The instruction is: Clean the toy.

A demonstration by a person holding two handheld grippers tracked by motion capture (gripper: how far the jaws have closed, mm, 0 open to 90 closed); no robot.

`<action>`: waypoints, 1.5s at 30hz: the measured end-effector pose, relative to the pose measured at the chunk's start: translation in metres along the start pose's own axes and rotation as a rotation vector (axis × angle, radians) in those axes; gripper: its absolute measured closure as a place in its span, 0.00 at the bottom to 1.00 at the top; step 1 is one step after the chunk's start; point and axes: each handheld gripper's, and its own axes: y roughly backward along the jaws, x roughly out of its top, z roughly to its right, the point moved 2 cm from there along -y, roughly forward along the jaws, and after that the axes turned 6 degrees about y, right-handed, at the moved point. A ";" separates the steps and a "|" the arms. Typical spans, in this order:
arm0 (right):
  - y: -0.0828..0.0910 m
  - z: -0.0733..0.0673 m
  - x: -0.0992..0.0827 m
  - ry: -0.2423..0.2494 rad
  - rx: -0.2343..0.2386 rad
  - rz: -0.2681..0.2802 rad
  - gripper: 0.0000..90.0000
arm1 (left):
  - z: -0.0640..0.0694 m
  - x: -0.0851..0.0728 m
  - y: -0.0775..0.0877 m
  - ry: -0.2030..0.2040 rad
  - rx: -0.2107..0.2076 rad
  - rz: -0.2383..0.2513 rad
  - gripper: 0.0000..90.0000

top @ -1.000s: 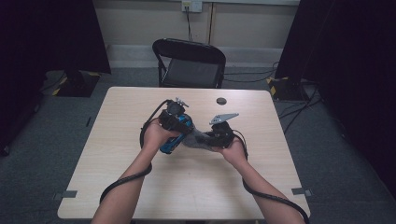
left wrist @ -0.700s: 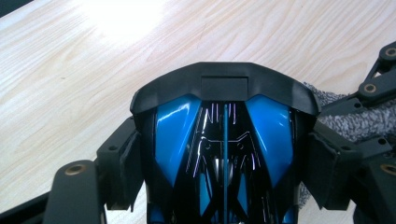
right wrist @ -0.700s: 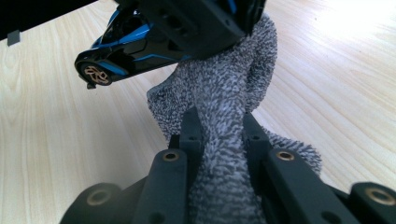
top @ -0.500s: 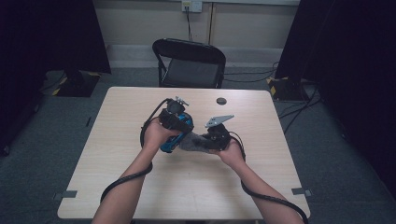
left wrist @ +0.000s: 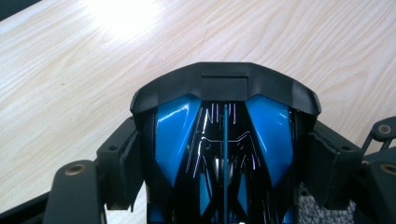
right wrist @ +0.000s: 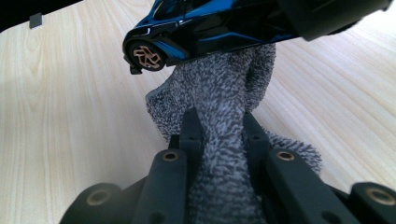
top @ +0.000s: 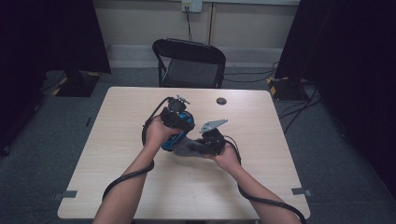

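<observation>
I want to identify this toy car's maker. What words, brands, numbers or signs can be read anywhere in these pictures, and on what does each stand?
No readable text anywhere.
Toy car: blue and black body with thin pale stripes, a pattern and no letters; the blank rectangular panel on its black end bears no writing.
Wheel: a copper spoke design, no logo.
Grey cloth, table, chair: no labels.
Wall outlet: too small to read.

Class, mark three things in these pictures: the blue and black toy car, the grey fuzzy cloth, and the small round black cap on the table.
Blue and black toy car (left wrist: 173,135): left gripper view, glossy blue body panel.
Grey fuzzy cloth (right wrist: 219,102): right gripper view, bunched part above the jaws.
Small round black cap (top: 221,101): high view, its top face.
</observation>
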 end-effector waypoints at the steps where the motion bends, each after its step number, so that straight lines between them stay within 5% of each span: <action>1: 0.000 0.000 0.000 0.000 0.000 0.000 0.85 | 0.000 0.000 0.000 0.000 0.000 0.000 0.28; 38: -0.016 -0.021 -0.007 0.059 0.096 -0.018 0.85 | 0.002 0.009 -0.006 0.032 -0.006 0.027 0.28; 45: -0.011 -0.018 -0.010 0.078 0.079 -0.031 0.84 | 0.000 0.011 -0.001 0.044 -0.005 0.045 0.28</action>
